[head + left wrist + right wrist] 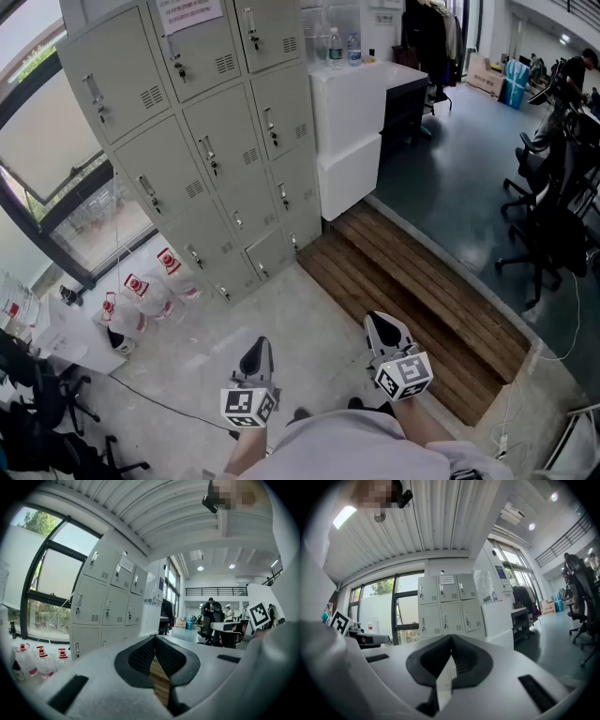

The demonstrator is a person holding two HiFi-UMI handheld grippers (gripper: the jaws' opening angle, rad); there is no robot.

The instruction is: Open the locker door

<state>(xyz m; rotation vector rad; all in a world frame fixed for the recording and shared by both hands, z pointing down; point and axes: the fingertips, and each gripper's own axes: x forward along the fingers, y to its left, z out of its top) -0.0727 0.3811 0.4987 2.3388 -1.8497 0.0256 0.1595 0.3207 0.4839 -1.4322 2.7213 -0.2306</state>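
A grey bank of lockers [211,141] stands ahead against the wall, with every door closed and a small latch handle on each. Both grippers are held low near the person's body, well short of it. The left gripper [260,350] is shut with nothing between its pads. The right gripper [380,324] is likewise shut and empty. In the left gripper view the lockers [110,599] lie left of the shut left gripper [154,640]. The right gripper view has the lockers [447,604] straight ahead above the shut right gripper [451,639].
Several large water bottles [141,292] sit on the floor left of the lockers, below a window [56,159]. A white cabinet [352,122] adjoins the lockers' right side. A wooden step [412,281] runs to the right; office chairs [553,225] stand beyond it.
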